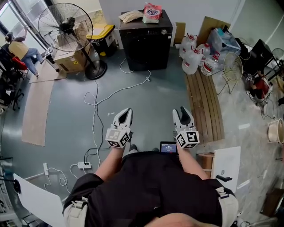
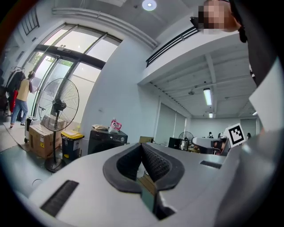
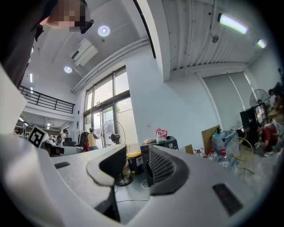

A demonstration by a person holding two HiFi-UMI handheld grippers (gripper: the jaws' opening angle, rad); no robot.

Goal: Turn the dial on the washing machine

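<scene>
Your left gripper [image 2: 142,150] has its jaws drawn together, the ribbed pads meeting at the tips with nothing caught between them. Your right gripper [image 3: 136,163] stands partly open, a clear gap between its two pads, and it holds nothing; only floor and the far wall show through that gap. You hold both in front of your waist, side by side and apart, pointing forward above the grey floor [image 1: 155,102].

Straight ahead of you, well apart from both grippers, stands the black washing machine [image 1: 145,44] against the wall. Its dial [image 1: 164,32] sits at the right end of the front panel, small and hard to read from here. A pink bag [image 1: 152,12] and a pale folded thing lie on its top.

To your left of the machine are a yellow-lidded bin [image 1: 104,34], a cardboard box [image 1: 71,60] and a standing fan [image 1: 66,26]. To your right, water jugs [image 1: 193,55] crowd the far end of a wooden bench [image 1: 204,106]. A white cable [image 1: 116,91] trails from the machine across the floor toward a power strip [image 1: 84,165] near your left leg.
</scene>
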